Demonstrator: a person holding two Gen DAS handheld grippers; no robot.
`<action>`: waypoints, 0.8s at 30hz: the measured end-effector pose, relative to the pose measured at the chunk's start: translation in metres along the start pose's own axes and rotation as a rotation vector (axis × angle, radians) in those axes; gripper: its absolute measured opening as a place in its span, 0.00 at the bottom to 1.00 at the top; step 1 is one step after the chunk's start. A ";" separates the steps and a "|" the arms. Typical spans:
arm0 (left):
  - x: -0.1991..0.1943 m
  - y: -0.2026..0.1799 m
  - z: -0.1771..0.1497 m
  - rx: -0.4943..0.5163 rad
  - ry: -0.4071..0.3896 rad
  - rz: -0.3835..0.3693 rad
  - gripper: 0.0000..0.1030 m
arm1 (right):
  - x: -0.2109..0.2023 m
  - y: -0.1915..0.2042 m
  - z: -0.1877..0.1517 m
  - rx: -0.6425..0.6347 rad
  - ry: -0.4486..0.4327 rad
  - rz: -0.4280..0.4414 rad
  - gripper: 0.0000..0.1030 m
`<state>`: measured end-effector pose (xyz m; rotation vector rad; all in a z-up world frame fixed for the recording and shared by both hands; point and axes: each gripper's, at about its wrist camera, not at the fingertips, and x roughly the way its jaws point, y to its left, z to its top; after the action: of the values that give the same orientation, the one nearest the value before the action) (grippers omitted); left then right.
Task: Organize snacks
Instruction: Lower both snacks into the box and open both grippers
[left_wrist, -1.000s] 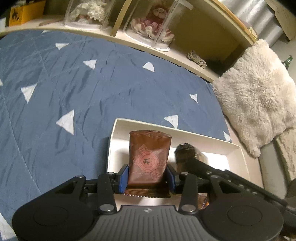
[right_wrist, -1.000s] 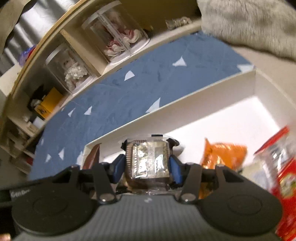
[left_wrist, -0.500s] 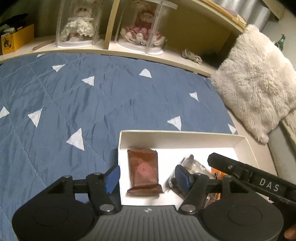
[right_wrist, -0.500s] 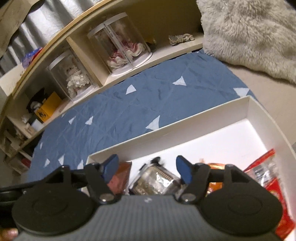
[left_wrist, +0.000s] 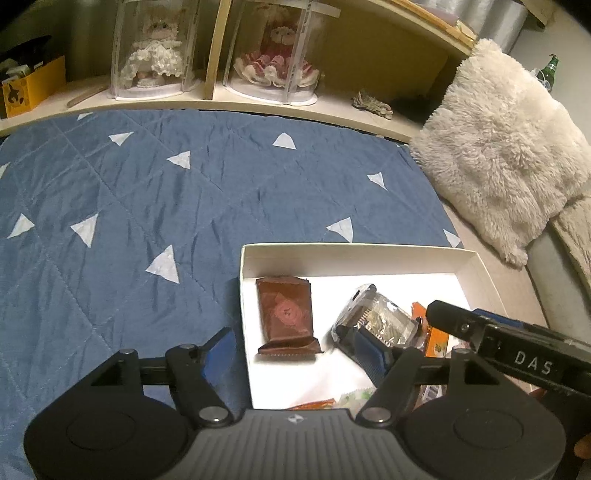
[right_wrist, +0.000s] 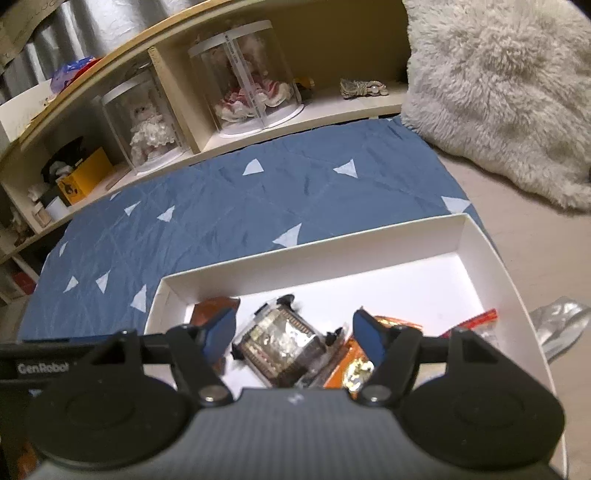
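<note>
Hovering over the near left corner of the white box, left gripper with jaws spreading wider and nothing pinched; one blue pad over the blue quilt, the other over the box's inside. Lying flat below, between the pads but untouched, a brown snack packet at the box's left end, just beside the wall. Resting next to it, toward the middle, a clear-wrapped snack, with an orange packet past that.

Hanging above the same box, right gripper, jaws likewise opening, holding nothing. Sitting on the box floor under the gap, the clear-wrapped snack, free of both pads. Peeking out at its left, the brown packet; at its right, the orange packet, and farther right a red packet against the wall.

Sitting on the quilt, the box; lying behind it, a fluffy cushion and a wooden shelf carrying two dolls in clear cases.
</note>
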<state>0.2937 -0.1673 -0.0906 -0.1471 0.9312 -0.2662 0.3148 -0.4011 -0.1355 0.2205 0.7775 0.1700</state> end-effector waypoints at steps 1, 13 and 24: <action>-0.003 0.000 -0.001 0.002 0.000 0.002 0.71 | -0.003 0.001 0.000 0.000 -0.002 -0.003 0.74; -0.048 0.005 -0.012 0.011 -0.014 0.008 1.00 | -0.044 0.022 -0.007 -0.052 -0.032 -0.098 0.86; -0.101 0.002 -0.024 0.035 -0.051 -0.010 1.00 | -0.095 0.034 -0.017 -0.050 -0.079 -0.156 0.99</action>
<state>0.2175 -0.1363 -0.0274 -0.1256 0.8751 -0.2871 0.2333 -0.3878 -0.0740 0.1182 0.7079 0.0323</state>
